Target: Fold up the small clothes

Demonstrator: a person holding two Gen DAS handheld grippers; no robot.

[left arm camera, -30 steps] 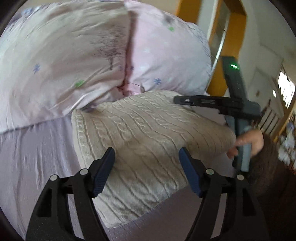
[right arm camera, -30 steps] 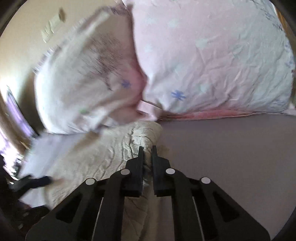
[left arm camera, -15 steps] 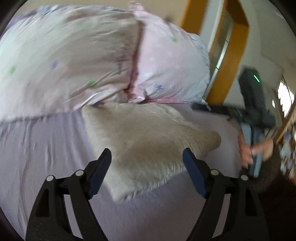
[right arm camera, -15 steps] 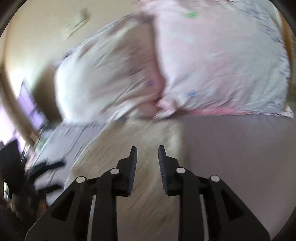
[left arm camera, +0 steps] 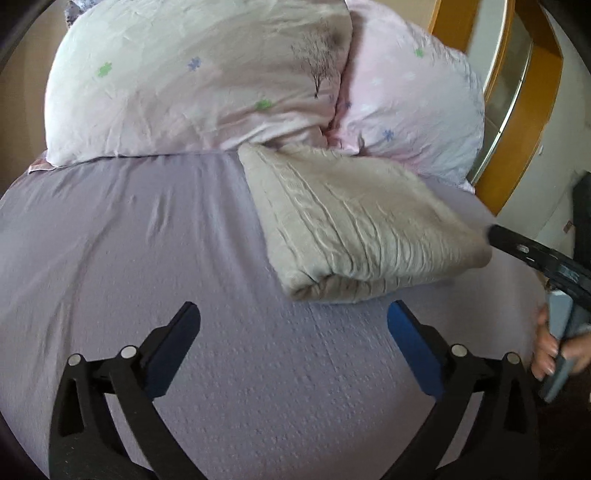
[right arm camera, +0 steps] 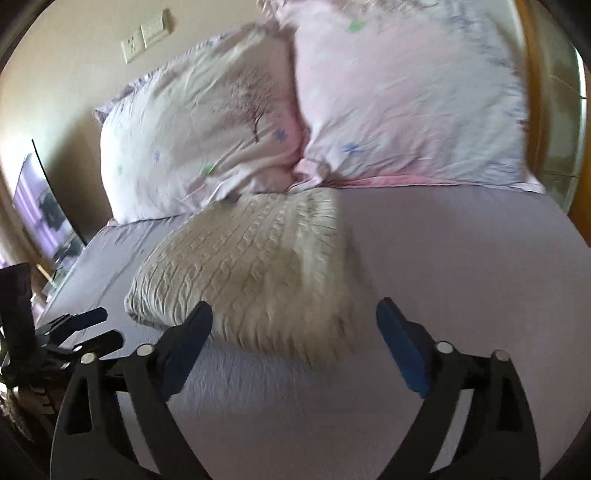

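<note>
A beige cable-knit sweater (left arm camera: 354, 225) lies folded in a thick rectangle on the lavender bed sheet (left arm camera: 155, 258), its far end against the pillows. It also shows in the right wrist view (right arm camera: 255, 269). My left gripper (left arm camera: 291, 332) is open and empty, held back just short of the sweater's near folded edge. My right gripper (right arm camera: 295, 332) is open and empty, close over the sweater's right end. The right gripper also shows at the right edge of the left wrist view (left arm camera: 532, 254), beside the sweater.
Two pale pink printed pillows (left arm camera: 207, 81) (left arm camera: 410, 107) stand at the head of the bed. A yellow wooden door frame (left arm camera: 517, 122) is to the right. A wall socket plate (right arm camera: 146, 35) and a screen (right arm camera: 40, 206) are on the left side.
My right gripper let go of the sweater's end and opened wide, pulling back. My left gripper drew back off the sweater. The sweater now lies flat and folded.
</note>
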